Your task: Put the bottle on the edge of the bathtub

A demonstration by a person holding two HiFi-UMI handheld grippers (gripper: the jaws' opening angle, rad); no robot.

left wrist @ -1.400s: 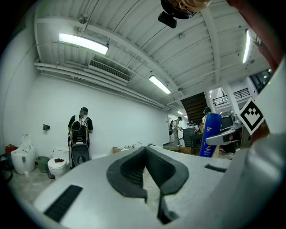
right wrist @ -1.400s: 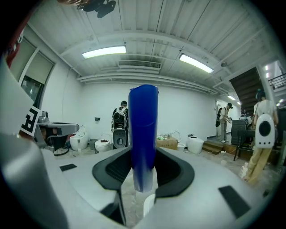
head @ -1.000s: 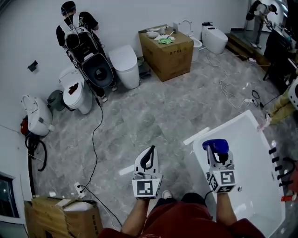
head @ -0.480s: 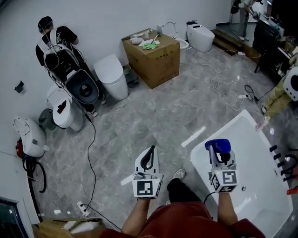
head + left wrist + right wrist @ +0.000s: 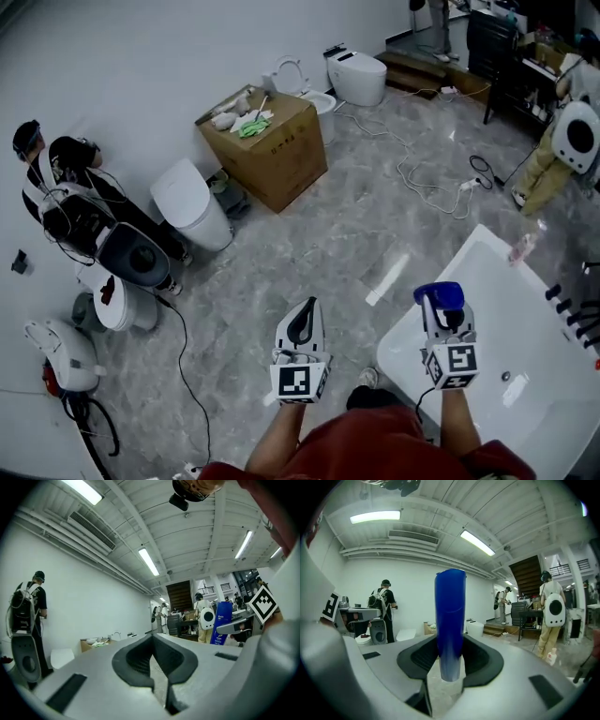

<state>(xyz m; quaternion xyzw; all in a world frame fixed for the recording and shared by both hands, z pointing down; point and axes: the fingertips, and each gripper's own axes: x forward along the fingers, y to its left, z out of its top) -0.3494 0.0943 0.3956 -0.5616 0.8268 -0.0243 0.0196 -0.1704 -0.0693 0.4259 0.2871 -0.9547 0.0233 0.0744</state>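
Smooth blue cylindrical bottle (image 5: 450, 616), mostly hidden from head view, sat clamped in right gripper (image 5: 441, 317) jaws; left gripper (image 5: 302, 323) jaws were closed, empty

No legible text anywhere; print on cardboard box (image 5: 272, 150) unreadable

Both are held out level, side by side: the left gripper (image 5: 306, 306) closed and empty, the right gripper (image 5: 440, 307) clamped on the bottle (image 5: 439, 292).
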